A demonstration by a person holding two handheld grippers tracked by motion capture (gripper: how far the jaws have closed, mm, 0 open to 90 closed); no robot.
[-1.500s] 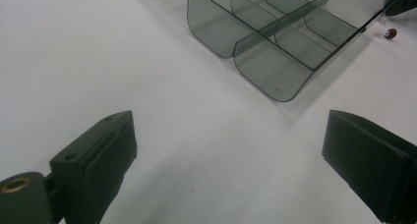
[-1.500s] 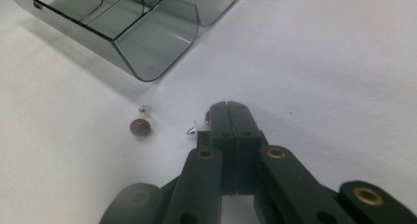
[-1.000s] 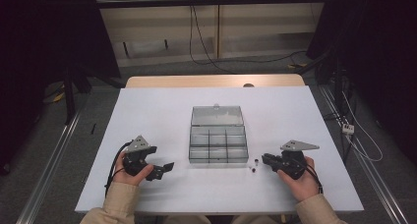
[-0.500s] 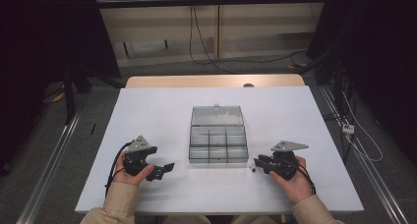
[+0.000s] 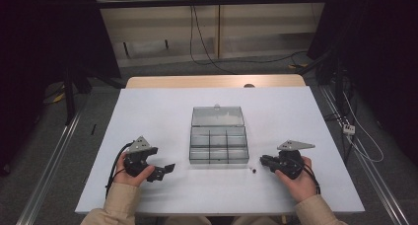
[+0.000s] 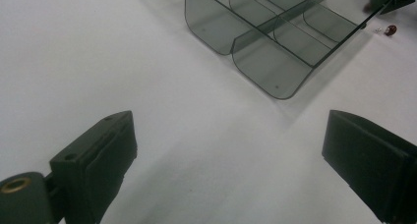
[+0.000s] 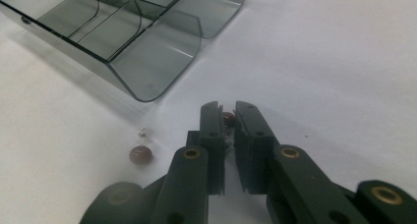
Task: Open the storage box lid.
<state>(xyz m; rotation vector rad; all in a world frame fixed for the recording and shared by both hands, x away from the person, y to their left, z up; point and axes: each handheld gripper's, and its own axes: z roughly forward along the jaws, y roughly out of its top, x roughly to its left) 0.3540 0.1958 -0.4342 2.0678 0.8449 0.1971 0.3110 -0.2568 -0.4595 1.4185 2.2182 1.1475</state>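
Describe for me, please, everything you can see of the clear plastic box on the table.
The box is a smoky, see-through plastic organiser with rounded corners, standing level near the middle of the white table. Thin dividers split it into small compartments, which look empty. Its hinged lid lies open on the far side. Neither tool touches it; a small dark red bead lies on the table just off its front right corner.

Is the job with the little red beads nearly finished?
Only just begun. The box already stands open, its compartments looking bare. The right hand-held gripper has just been closing on one red bead. A second bead waits on the table. The left hand-held gripper rests open.
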